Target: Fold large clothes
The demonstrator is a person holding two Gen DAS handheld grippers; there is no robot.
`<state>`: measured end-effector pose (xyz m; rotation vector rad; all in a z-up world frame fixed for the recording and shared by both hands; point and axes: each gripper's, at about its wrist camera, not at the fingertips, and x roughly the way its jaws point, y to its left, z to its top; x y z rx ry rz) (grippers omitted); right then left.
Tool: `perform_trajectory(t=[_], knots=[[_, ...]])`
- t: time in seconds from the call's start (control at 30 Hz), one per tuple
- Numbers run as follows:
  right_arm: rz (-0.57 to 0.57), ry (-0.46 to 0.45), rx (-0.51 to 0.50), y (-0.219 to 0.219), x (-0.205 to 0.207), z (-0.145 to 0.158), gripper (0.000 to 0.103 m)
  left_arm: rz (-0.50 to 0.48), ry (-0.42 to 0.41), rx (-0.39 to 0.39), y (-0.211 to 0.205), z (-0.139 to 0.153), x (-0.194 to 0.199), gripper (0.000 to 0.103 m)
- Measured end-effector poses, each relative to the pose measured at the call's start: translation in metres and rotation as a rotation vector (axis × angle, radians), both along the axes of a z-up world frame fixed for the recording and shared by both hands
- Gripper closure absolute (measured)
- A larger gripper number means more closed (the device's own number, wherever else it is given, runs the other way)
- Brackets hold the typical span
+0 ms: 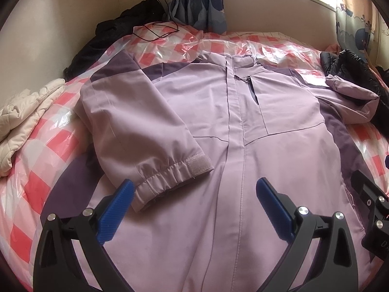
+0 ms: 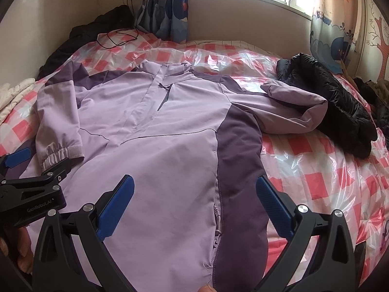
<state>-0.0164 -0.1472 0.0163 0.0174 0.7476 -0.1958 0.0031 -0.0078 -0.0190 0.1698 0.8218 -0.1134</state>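
Lilac jacket (image 1: pixel 243 126) is lying front-up on the checked bedspread (image 2: pixel 316 170) (one sleeve (image 1: pixel 136 131) folded across its chest). Left gripper (image 1: pixel 194 206) and right gripper (image 2: pixel 194 204) are hovering over it, jaws spread, holding nothing.

Each tool (image 1: pixel 194 194) (image 2: pixel 194 192) has black forked arms, silver screws and ribbed blue pads (image 2: pixel 272 204); "GenRobot.AI" is printed white beside the left tool (image 2: pixel 39 163).

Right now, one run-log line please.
jacket flat on bed | left sleeve folded in | right sleeve out | left tongs open | right tongs open
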Motion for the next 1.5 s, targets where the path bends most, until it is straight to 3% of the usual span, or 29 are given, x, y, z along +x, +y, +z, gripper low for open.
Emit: perform_trajectory(t=[0.17,1.5], knots=[[0.001,0.0,-0.001,0.0,0.0,0.0,0.006,0.0,0.01,-0.028,0.001,0.003,0.001,0.007],[-0.004,0.016,0.019,-0.013,-0.004,-0.009,0.006,-0.031,0.019,0.001,-0.019,0.002,0.0,0.007]])
